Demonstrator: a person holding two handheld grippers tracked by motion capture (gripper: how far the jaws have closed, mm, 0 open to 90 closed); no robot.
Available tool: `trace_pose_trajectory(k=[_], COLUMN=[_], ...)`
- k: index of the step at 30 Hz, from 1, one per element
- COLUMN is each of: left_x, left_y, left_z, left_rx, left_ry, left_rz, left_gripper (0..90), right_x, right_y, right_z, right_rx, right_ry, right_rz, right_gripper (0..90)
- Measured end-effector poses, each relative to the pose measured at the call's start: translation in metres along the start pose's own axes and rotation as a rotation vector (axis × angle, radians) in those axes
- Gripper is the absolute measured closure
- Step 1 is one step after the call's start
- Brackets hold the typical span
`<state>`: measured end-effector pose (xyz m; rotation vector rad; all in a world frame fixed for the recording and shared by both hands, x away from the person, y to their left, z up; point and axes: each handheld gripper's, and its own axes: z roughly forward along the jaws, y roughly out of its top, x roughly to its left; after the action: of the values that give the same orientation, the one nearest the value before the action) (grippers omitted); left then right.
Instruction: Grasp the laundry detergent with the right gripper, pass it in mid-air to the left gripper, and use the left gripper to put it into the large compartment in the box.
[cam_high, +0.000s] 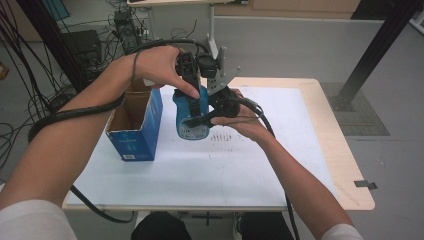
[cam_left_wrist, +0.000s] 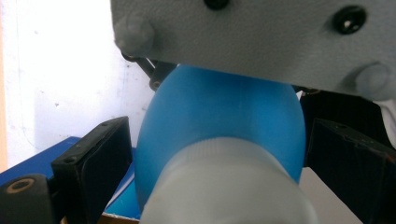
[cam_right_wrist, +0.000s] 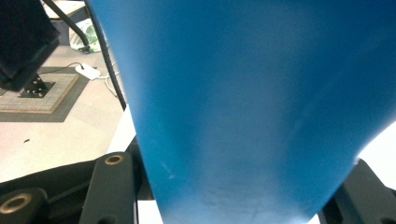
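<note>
Clearly both tools meet on one blue plastic bottle, held above the desk at centre frame.

Seen from the high view, the smooth blue plastic bottle hangs just right of an open blue cardboard box, over the white-covered desk. The left tool comes down from above; in its own view the black jaws stand either side of the bottle's rounded shoulder and pale ribbed cap, seemingly touching, though contact is not certain. The right tool reaches in from the side, its jaws flanking the glossy tapering body low down, apparently gripping it. My guess is that one tool steadies the body while the other works the top, perhaps after lifting it from the box.
</note>
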<state>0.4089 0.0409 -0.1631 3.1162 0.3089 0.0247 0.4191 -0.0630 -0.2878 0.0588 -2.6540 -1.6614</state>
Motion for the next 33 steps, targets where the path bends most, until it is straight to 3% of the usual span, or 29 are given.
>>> trace_pose_trajectory(k=[21,33], left_x=[-0.0004,-0.0016], left_y=[0.0002,-0.0003], left_z=[0.0003,0.0006], left_rx=[0.006,0.015], left_ry=[0.007,0.034], left_rz=[0.005,0.017], left_gripper=[9.1,24.2], right_x=[-0.0006,0.0008], right_y=[0.0002,0.0005], right_z=[0.0007,-0.0003], right_rx=[-0.006,0.001], right_ry=[-0.001,0.000], right_rz=[-0.009,-0.009], right_gripper=[43.6,43.6])
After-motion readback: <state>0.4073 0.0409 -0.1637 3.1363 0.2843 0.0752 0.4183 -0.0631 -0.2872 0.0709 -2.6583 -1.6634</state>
